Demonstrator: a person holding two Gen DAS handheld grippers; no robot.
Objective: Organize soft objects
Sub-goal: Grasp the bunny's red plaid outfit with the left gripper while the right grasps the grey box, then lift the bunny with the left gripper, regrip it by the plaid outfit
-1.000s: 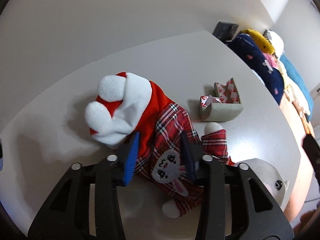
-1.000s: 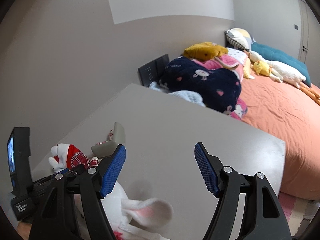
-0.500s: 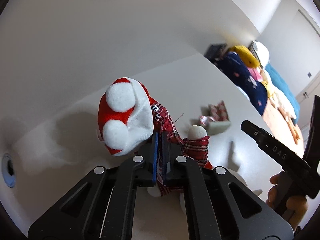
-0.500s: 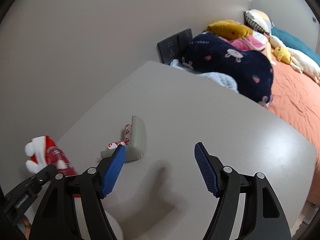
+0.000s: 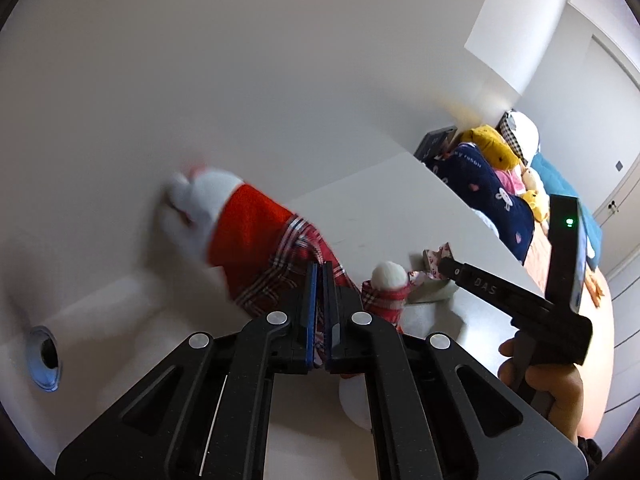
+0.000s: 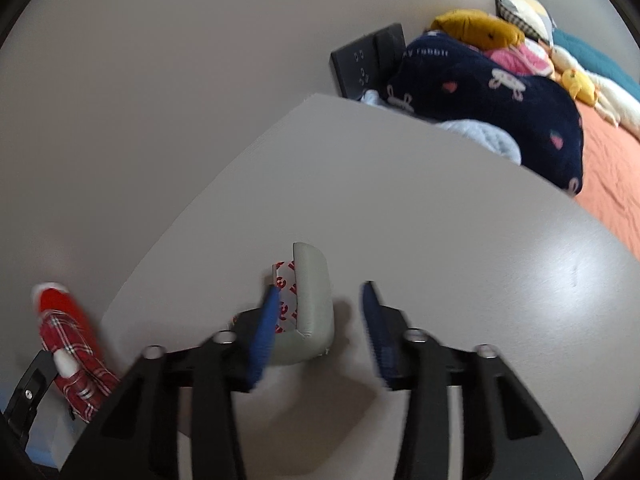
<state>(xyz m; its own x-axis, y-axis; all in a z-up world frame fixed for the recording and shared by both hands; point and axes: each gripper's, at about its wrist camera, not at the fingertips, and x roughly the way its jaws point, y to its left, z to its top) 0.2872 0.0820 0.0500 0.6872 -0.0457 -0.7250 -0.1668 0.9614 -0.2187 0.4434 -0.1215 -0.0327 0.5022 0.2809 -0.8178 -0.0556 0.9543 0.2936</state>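
A plush doll (image 5: 256, 240) in a red hat and red plaid dress hangs in the air, with my left gripper (image 5: 319, 280) shut on its plaid cloth; it is blurred. The right wrist view shows the same doll (image 6: 72, 344) at the far left. My right gripper (image 6: 320, 316) is open just above the table, its left finger beside a grey L-shaped foam corner guard (image 6: 312, 304) with red-and-white backing. That guard (image 5: 434, 280) also lies beyond the doll in the left wrist view, where the right gripper's body (image 5: 520, 300) and a hand (image 5: 552, 388) show.
The white table (image 6: 440, 240) runs along a plain wall. Past its far edge is a bed with an orange sheet (image 6: 616, 184), a navy pillow (image 6: 492, 104), a yellow plush (image 6: 476, 28) and other cushions. A black wall panel (image 6: 364, 60) sits behind. A white plush (image 5: 356, 400) lies under my left gripper.
My left gripper shut on the doll's plaid dress and lifted it off the table. My right gripper dropped toward the grey corner guard, staying open.
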